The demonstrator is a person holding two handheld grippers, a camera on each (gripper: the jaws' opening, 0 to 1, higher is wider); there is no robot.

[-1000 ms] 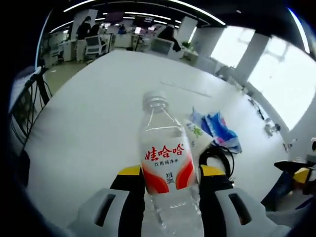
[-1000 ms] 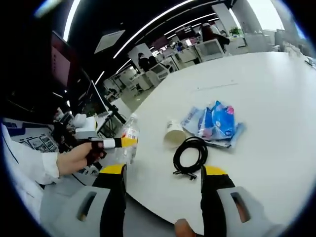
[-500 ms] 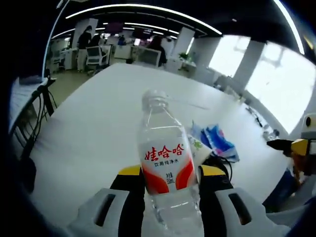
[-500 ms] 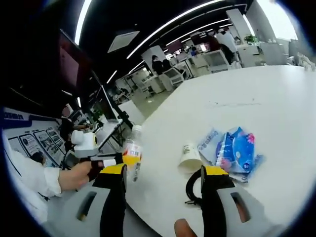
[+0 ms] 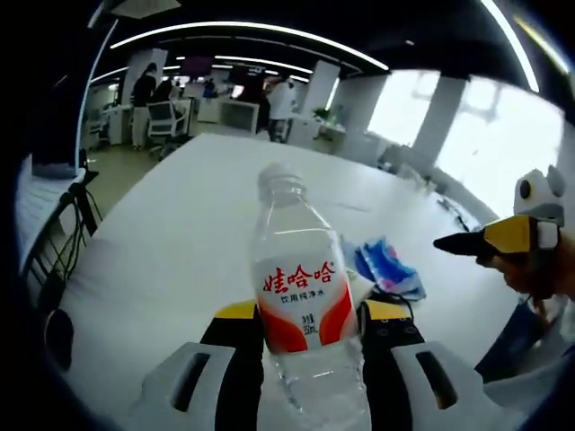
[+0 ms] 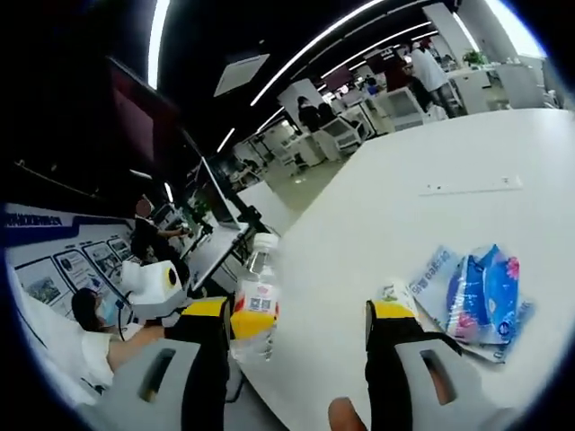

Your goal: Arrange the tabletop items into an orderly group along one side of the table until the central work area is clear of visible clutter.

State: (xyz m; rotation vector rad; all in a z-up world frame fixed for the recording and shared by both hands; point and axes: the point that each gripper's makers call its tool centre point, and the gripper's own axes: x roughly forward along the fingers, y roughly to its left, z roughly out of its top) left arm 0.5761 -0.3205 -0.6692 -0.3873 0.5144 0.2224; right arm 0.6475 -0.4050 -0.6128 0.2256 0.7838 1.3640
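Note:
A clear water bottle (image 5: 302, 296) with a red and white label stands upright between the jaws of my left gripper (image 5: 305, 316), which is shut on it above the white table (image 5: 171, 233). Behind it lie blue packets (image 5: 386, 265), a paper cup (image 5: 362, 280) and a black cable (image 5: 395, 298). My right gripper (image 5: 490, 241) reaches in from the right. In the right gripper view my right gripper (image 6: 299, 314) is open and holds nothing. There the bottle (image 6: 258, 292) hangs in my left gripper (image 6: 252, 321) at the table's edge, with the cup (image 6: 393, 292) and packets (image 6: 476, 292) to its right.
A thin flat strip (image 6: 472, 186) lies far out on the table (image 6: 404, 206). Office desks, chairs and people stand beyond the far end. A stand with cables (image 5: 63, 224) is off the table's left edge. A person's sleeve (image 6: 54, 368) shows at lower left.
My right gripper has come into the left gripper view from the right. In the right gripper view the bottle and left gripper are nearer, and the cable has slipped out of sight.

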